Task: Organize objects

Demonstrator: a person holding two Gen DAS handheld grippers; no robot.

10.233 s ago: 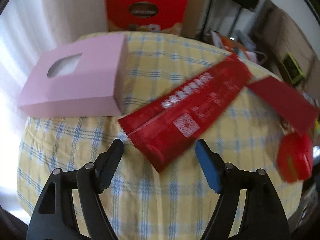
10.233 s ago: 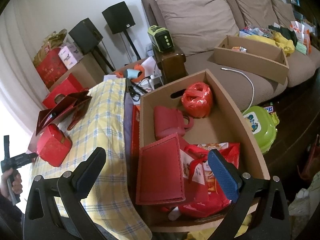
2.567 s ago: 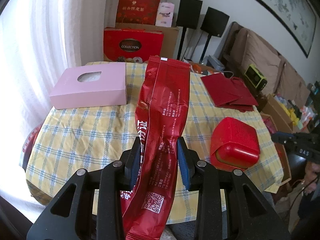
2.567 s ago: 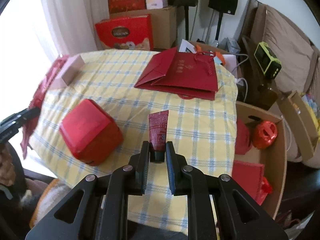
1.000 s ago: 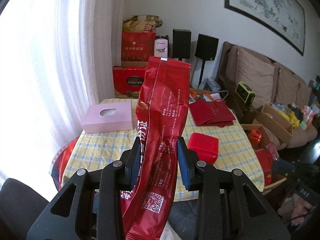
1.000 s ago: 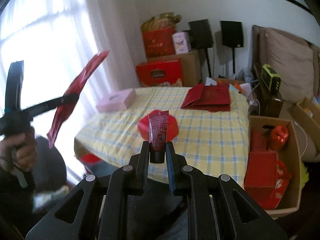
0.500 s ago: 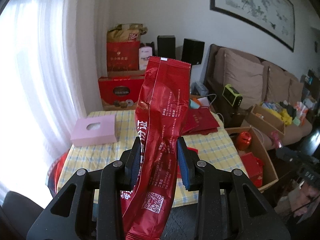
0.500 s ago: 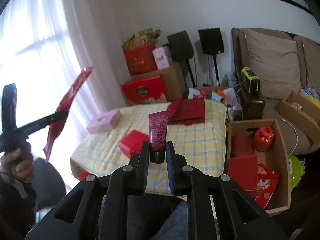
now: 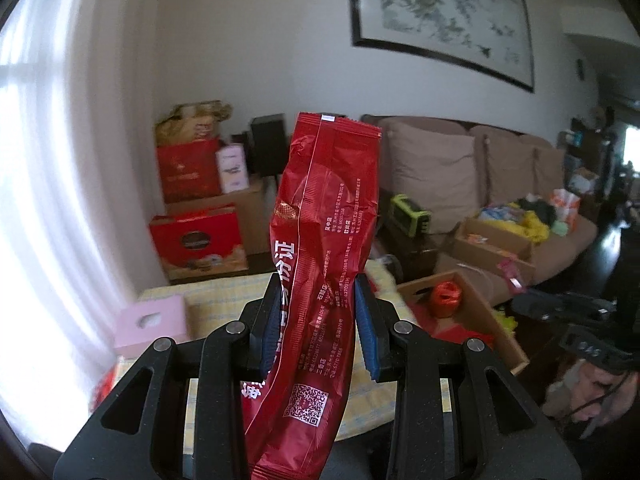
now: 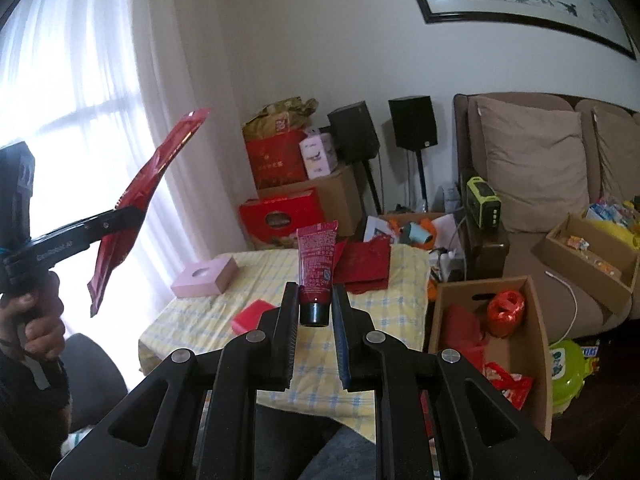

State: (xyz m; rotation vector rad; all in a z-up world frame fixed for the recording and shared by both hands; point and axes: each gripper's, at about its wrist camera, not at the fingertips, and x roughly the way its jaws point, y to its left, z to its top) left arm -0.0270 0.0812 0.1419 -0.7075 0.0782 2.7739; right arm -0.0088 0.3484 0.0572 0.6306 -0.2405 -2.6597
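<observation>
The left tongs point(image 9: 316, 320) pinch a long red packet point(image 9: 324, 272) at its middle, so it stands upright up the centre of the left view; in the right view it hangs at upper left from the same tool, held in a hand point(image 10: 38, 320). The right tongs point(image 10: 315, 312) are pressed nearly together on the black cap end of a small red tube point(image 10: 318, 258), whose crimped end points up. Gripping each item low and centred probably keeps it steady for carrying. Both hang in the air above and in front of the bench point(image 10: 224, 316), most likely bound for the open cardboard box point(image 10: 536, 340) at lower right, which already holds red goods.

A second ago both views looked down more on the checked cloth; now the bench sits lower and smaller in each frame, and the wall painting point(image 9: 440, 12) fills the top, so both hands have risen and drawn back. The grips are unchanged. The pink box point(image 10: 204, 276), red tin point(image 10: 252, 314) and red bags point(image 10: 364, 264) lie where they were.
</observation>
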